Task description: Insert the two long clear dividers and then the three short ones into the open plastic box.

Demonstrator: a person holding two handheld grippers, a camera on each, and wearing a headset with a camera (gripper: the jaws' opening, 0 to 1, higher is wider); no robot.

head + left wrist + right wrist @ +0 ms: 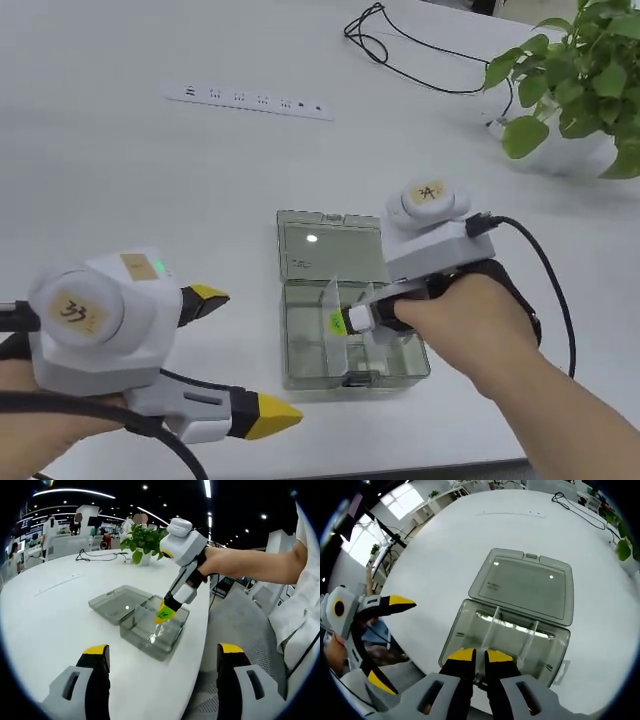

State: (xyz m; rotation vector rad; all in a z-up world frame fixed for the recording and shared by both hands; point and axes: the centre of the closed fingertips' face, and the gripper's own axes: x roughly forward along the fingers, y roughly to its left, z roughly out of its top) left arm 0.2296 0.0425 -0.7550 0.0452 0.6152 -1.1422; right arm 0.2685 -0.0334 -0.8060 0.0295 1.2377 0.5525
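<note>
The clear plastic box (287, 345) lies open near the table's front edge, its lid (330, 245) flat behind it. My right gripper (352, 320) reaches into the box from the right, shut on a clear divider (331, 298) that stands upright in the tray. In the right gripper view the yellow fingertips (462, 655) are pinched together over that divider (489, 627), and other clear dividers (530, 634) stand across the box (451, 642). My left gripper (240, 355) hovers left of the box, open with nothing in it. The left gripper view shows its jaws (162, 652) wide apart, facing the box (150, 642).
A white power strip (250, 100) lies at the far side of the table. A black cable (420, 55) loops toward a potted plant (580, 70) at the back right. The table's front edge (400, 470) runs just below the box.
</note>
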